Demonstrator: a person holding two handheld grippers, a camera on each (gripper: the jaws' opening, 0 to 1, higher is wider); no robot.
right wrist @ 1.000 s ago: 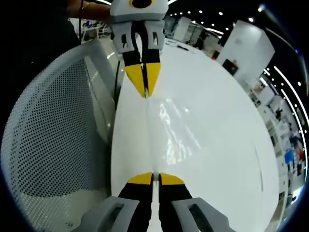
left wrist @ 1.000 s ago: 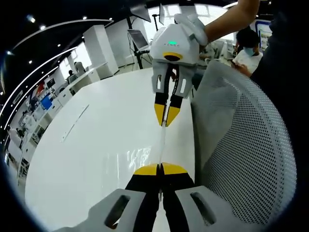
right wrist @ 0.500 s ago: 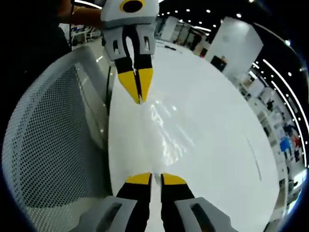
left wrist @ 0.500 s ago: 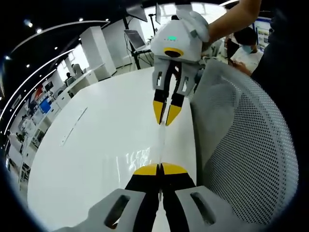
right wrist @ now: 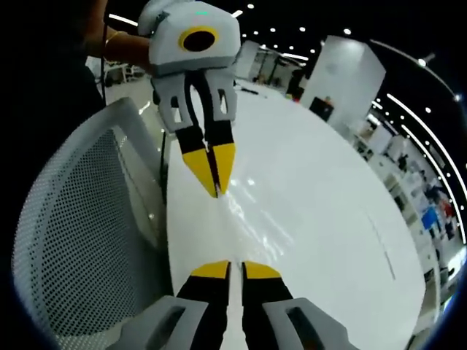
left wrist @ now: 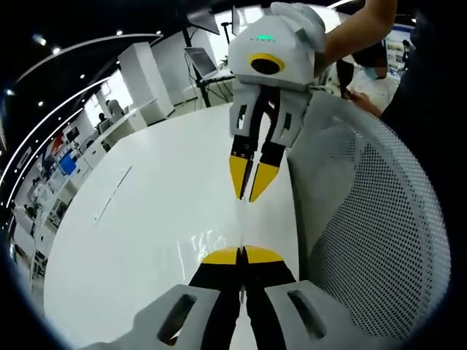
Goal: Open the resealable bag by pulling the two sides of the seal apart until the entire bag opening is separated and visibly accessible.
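Bright ceiling lights glare off the table (left wrist: pixel 160 197).

I count two grippers: my left gripper (left wrist: pixel 243 254), its two yellow-tipped jaws pressed together, and my right gripper (right wrist: pixel 228 268), its two jaws nearly together. Between them hangs one clear resealable bag (left wrist: pixel 244 221), thin and hard to make out. Under it is one white table (left wrist: pixel 146 211). Beside the table stands one white mesh chair (left wrist: pixel 372 226). One hand (left wrist: pixel 303 25) shows on my right gripper in the left gripper view.
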